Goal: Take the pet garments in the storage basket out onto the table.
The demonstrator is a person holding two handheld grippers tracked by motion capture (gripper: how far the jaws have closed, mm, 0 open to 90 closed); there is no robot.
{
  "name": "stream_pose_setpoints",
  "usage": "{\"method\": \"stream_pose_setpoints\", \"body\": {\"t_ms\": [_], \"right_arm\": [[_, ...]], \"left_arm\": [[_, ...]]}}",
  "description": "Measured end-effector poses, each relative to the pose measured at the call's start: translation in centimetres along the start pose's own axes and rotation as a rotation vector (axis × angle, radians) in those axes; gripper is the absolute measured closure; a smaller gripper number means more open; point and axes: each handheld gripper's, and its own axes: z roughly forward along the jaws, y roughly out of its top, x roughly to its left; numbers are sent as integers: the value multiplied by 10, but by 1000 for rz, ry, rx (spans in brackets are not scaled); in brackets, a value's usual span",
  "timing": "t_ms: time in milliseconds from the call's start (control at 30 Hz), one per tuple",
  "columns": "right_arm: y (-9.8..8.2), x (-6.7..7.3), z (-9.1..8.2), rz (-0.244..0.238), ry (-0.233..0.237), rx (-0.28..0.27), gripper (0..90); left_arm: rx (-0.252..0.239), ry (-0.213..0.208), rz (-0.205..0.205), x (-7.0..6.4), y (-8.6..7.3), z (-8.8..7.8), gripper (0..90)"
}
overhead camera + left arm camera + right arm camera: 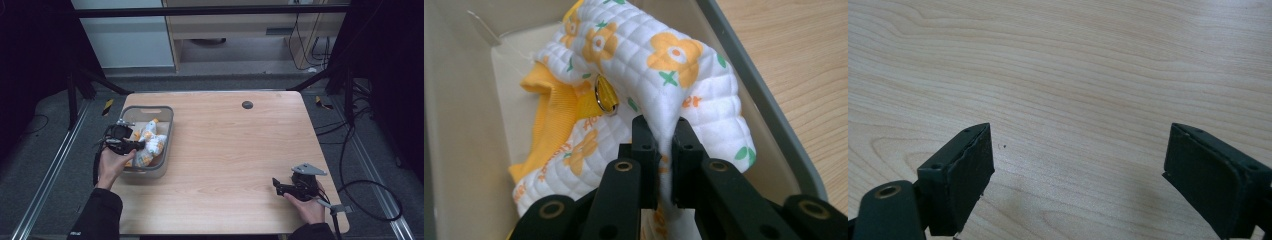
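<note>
While the left tool (663, 150) pinches a fold of the quilted garment (644, 60), that white cloth with orange flowers lies in the grey bin (167, 131) at the left of the high view, on the wooden desk (235, 150). Its jaws are closed tight on the fabric, which drapes over them. The garment looks light, soft and limp, so it should sag and unfold when lifted; a grip on a thick doubled fold or the yellow ribbed trim (551, 107) seems safer than a single thin edge. A small metal ring (605, 95) could snag on the bin wall. The right tool (1078, 175), at the lower right of the high view, hangs over bare wood with jaws spread wide, holding nothing.
</note>
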Motion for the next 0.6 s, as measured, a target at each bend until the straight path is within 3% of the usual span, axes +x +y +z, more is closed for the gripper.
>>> {"method": "stream_pose_setpoints", "body": {"t_ms": [600], "right_arm": [[0, 1, 0, -2, 0, 2, 125]], "left_arm": [[-94, 11, 28, 4, 15, -49, 840]]}}
